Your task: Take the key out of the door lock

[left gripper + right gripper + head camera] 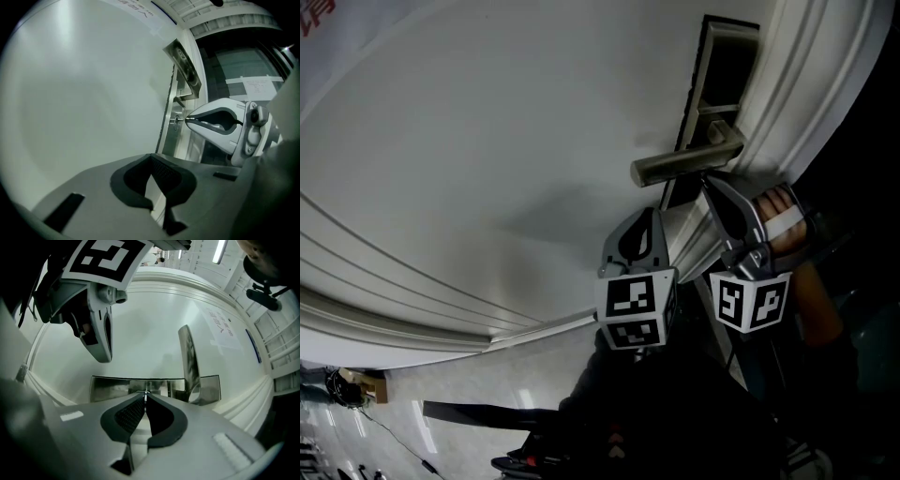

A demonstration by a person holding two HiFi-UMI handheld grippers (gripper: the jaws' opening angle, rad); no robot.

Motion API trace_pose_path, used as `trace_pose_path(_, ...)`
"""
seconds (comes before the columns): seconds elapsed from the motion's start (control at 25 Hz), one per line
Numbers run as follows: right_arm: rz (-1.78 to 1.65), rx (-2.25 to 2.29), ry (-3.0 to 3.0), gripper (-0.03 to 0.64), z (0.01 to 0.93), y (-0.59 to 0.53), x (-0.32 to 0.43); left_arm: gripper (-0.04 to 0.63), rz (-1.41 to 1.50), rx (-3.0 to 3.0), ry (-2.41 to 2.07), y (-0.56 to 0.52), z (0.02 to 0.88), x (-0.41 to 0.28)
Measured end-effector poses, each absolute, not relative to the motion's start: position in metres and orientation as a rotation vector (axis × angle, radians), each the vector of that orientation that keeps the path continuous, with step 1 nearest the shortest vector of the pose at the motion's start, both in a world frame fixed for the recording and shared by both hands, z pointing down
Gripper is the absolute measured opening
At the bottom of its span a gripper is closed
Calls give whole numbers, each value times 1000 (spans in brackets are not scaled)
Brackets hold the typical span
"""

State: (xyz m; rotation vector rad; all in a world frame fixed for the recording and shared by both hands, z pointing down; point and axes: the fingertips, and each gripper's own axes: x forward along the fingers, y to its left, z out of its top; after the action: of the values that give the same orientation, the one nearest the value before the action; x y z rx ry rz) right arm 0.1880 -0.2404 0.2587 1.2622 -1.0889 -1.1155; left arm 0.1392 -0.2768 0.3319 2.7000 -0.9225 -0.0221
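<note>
The white door (487, 141) carries a metal lock plate (108, 387) and a lever handle (684, 164). A small key (181, 120) sticks out of the lock cylinder (176, 121) below the handle. My right gripper (187, 119) is shut on the key's head; in its own view the thin key (145, 393) sits edge-on between the pads of the right gripper (145, 398). In the head view the right gripper (705, 184) points at the plate just under the handle. My left gripper (652, 214) hangs beside it, off the door, shut on nothing.
The door's edge and the moulded frame (825, 84) run along the right. A hand (778, 202) holds the right gripper's grip. Tiled floor (450, 384) lies below, with dark objects (342, 384) at the lower left.
</note>
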Motion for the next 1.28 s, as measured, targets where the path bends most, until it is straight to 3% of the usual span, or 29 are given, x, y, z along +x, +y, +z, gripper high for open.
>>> trace_pose_path(1.28,-1136,1252,-1081,12,260,-234,187,0,-27,2698,-918,-269,333,141)
